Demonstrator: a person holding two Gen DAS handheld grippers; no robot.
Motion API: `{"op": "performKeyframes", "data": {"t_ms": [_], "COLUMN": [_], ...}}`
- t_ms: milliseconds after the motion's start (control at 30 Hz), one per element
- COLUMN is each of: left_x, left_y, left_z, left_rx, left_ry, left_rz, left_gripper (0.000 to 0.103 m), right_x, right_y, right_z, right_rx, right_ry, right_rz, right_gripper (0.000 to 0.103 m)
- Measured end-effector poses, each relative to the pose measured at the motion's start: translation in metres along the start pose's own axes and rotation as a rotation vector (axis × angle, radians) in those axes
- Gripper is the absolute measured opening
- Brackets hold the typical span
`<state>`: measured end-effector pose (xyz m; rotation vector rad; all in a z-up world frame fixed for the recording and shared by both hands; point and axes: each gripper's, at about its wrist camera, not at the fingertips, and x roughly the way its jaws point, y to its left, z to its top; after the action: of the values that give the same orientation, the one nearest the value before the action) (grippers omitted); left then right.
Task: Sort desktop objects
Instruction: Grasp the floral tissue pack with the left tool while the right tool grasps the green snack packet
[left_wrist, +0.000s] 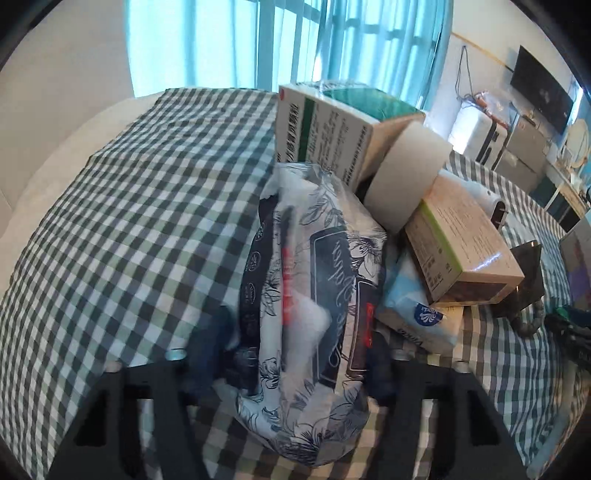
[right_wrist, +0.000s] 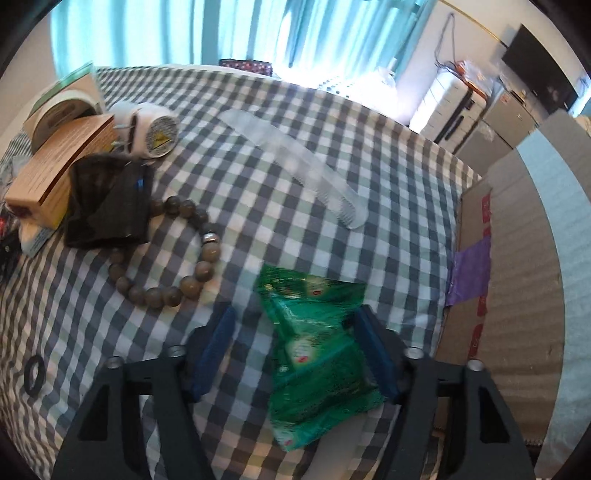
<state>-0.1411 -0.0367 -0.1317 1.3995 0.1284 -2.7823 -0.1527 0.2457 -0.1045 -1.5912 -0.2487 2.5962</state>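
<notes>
Left tongs (left_wrist: 306, 354) sit around the floral tissue pack (left_wrist: 314, 295), pads look tight on both sides, so they're clenched on it. Pack lies on the checked table (left_wrist: 129, 203), w/ loads of free cloth to its left up to the far edge. Right side is crammed: boxes (left_wrist: 461, 251), tape roll (left_wrist: 406, 173), blue wipes (left_wrist: 417, 310) right next to it.

Right tongs (right_wrist: 299, 354) straddle the green packet (right_wrist: 317, 350). Right pad touches it, left pad stands off w/ a gap, so not gripped yet. Bead bracelet (right_wrist: 177, 254) is near on the left, clear comb (right_wrist: 295, 155) further back. Cardboard box (right_wrist: 517, 277) sits just past the table's right edge.
</notes>
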Motion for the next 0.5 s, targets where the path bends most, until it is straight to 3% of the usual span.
{"op": "performKeyframes", "data": {"t_ms": [33,100,233,500], "left_x": [-0.002,-0.007,-0.027,-0.086], "left_y": [0.001,0.003,0.007,-0.006], "left_z": [-0.001,-0.002,-0.005,-0.004], "left_rx": [0.005,0.013,-0.001,0.027], "left_ry": [-0.002,-0.011,-0.025,-0.088], "left_rz": [-0.005,-0.006,-0.005,-0.02], "left_gripper": [0.042,0.031,0.03,0.03], "right_x": [-0.001,-0.003,-0.015,-0.069], "right_y": [-0.003,-0.007,-0.006,0.009], "right_z": [0.001,0.002,0.003,0.006], "right_rx": [0.011,0.034,0.037,0.035], "right_ry": [0.004,-0.004,-0.013,-0.144], "right_rz": [0.004,0.013,0.044,0.173], "right_gripper": [0.046,0.044,0.039,0.038]}}
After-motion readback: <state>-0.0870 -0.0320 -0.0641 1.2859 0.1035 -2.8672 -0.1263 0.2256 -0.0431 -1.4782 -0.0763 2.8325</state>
